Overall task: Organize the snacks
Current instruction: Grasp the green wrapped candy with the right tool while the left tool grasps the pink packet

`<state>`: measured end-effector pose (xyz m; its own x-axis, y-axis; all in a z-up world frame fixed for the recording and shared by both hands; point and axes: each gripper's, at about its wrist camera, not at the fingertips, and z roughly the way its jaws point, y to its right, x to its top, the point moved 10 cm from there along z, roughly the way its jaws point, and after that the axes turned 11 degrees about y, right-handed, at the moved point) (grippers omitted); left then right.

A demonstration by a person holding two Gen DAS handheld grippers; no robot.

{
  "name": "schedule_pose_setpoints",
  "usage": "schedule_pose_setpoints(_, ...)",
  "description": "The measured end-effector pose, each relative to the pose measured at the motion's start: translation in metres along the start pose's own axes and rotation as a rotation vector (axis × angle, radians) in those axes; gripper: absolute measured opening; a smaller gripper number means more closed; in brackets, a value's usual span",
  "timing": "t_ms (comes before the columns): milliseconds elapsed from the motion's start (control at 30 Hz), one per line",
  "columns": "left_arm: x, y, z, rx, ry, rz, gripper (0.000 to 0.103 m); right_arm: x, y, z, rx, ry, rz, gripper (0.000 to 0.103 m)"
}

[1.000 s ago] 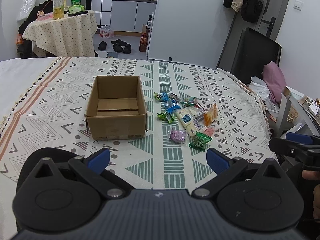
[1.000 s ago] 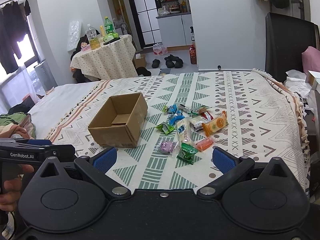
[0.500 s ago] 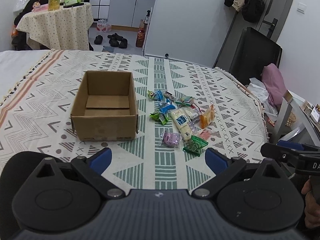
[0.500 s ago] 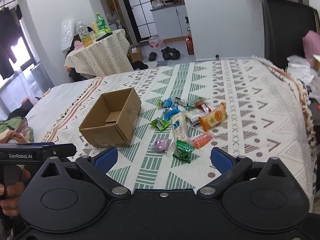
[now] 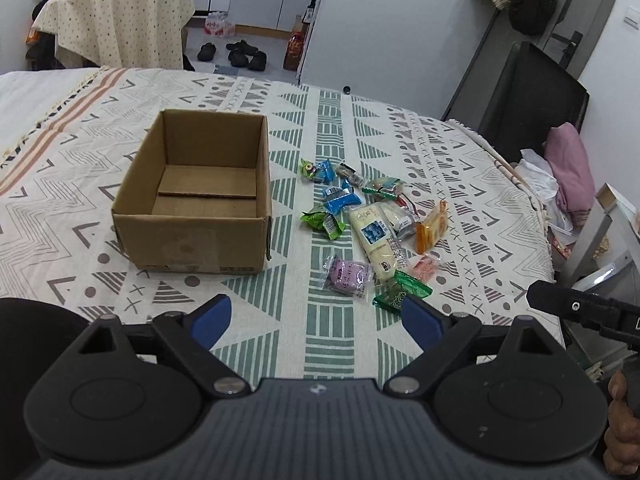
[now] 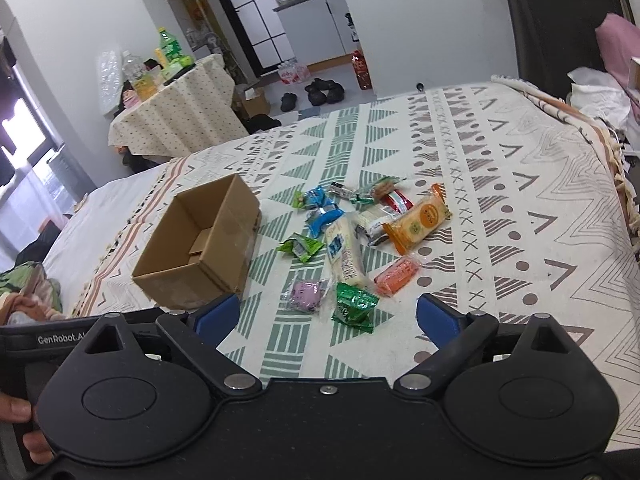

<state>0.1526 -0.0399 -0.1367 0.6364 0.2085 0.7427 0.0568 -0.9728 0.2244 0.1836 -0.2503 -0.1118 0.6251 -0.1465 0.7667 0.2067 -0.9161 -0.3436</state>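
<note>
An empty brown cardboard box [image 5: 200, 196] [image 6: 200, 248] stands open-topped on the patterned cloth. To its right lies a loose pile of wrapped snacks: a long white bar [image 5: 378, 240] [image 6: 344, 250], an orange pack [image 5: 431, 227] [image 6: 418, 222], a purple pack [image 5: 347, 276] [image 6: 306, 294], a dark green pack [image 5: 402, 290] [image 6: 354, 306], blue packs [image 5: 340, 199] and light green ones [image 6: 301, 247]. My left gripper [image 5: 318, 322] is open, short of the box and pile. My right gripper [image 6: 328, 318] is open too, nearest the dark green pack. Neither holds anything.
The cloth-covered surface [image 5: 328, 128] drops off at its right edge beside a black chair [image 5: 532, 96] and pink fabric [image 5: 570, 168]. A small dotted-cloth table with bottles [image 6: 176, 108] and shoes [image 6: 320, 92] on the floor lie beyond the far edge.
Both grippers have moved forward and lower toward the cloth, so the box and snacks appear nearer. Jaws stayed open; nothing on the cloth has shifted.
</note>
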Motion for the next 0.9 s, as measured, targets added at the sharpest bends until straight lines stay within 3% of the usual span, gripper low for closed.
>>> schedule_pose_setpoints(367,-0.006,0.009,0.048,0.044,-0.055,-0.012,0.079,-0.007,0.02,0.042,-0.039,-0.071,0.043,0.09)
schedule_pose_setpoints(567,-0.011,0.019,0.08,0.05,-0.092,-0.023,0.069,-0.014,0.032,0.066,-0.045,-0.124,0.085,0.077)
schedule_pose_setpoints(900,-0.028,0.024,0.131,0.062,-0.153,-0.053,0.062,-0.038,0.035,0.108,-0.035,-0.246,0.095,0.063)
